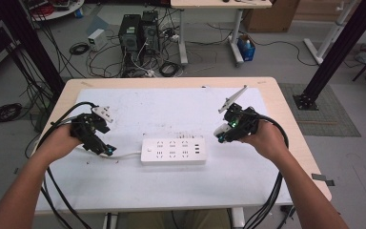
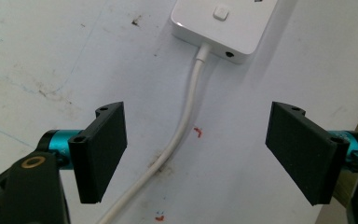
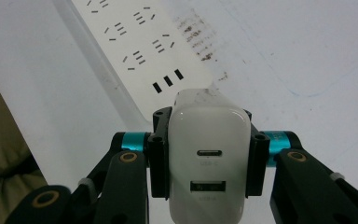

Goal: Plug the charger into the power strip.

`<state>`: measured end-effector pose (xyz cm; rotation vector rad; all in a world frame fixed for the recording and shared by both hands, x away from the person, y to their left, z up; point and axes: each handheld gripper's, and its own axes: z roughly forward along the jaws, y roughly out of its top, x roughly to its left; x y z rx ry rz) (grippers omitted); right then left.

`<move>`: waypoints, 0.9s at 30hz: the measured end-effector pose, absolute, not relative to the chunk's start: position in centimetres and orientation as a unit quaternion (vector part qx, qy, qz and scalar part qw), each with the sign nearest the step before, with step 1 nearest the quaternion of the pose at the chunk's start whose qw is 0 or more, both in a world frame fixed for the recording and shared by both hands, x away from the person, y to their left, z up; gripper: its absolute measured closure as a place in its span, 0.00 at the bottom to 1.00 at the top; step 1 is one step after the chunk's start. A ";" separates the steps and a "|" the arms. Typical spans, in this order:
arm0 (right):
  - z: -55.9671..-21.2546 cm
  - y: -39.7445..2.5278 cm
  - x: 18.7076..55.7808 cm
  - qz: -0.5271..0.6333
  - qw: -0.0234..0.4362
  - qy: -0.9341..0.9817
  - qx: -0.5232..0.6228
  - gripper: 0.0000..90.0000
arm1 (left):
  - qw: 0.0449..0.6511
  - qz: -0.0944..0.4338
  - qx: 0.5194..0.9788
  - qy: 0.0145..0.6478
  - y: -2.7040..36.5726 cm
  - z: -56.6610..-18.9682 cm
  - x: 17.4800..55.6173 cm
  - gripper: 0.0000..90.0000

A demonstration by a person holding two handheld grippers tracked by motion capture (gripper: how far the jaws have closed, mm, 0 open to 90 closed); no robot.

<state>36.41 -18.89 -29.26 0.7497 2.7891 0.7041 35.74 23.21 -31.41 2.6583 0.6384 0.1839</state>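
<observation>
On the table (image 1: pixel 276 157), a white strip (image 1: pixel 173 150) is laid flat near the middle. Right of the strip, just beside its USB end, a white charger (image 3: pixel 209 158) is clamped between the jaws of the right gripper (image 1: pixel 224 133), two ports facing the camera. Left of the strip, the left gripper (image 1: pixel 106 150) is held with jaws spread wide, nothing gripped, over the strip's cord (image 2: pixel 182 126). Red marks are seen beside the cord.
</observation>
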 end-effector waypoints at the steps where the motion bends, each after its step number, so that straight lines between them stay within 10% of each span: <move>1: -29.3 -18.6 36.5 0.234 0.081 0.937 0.247 0.69 | 0.200 0.066 0.950 0.229 23.1 -31.4 35.7 0.23; 27: -33.0 -7.5 40.9 0.137 0.039 0.984 0.106 0.69 | 0.201 0.065 0.957 0.198 23.1 -33.2 34.9 0.23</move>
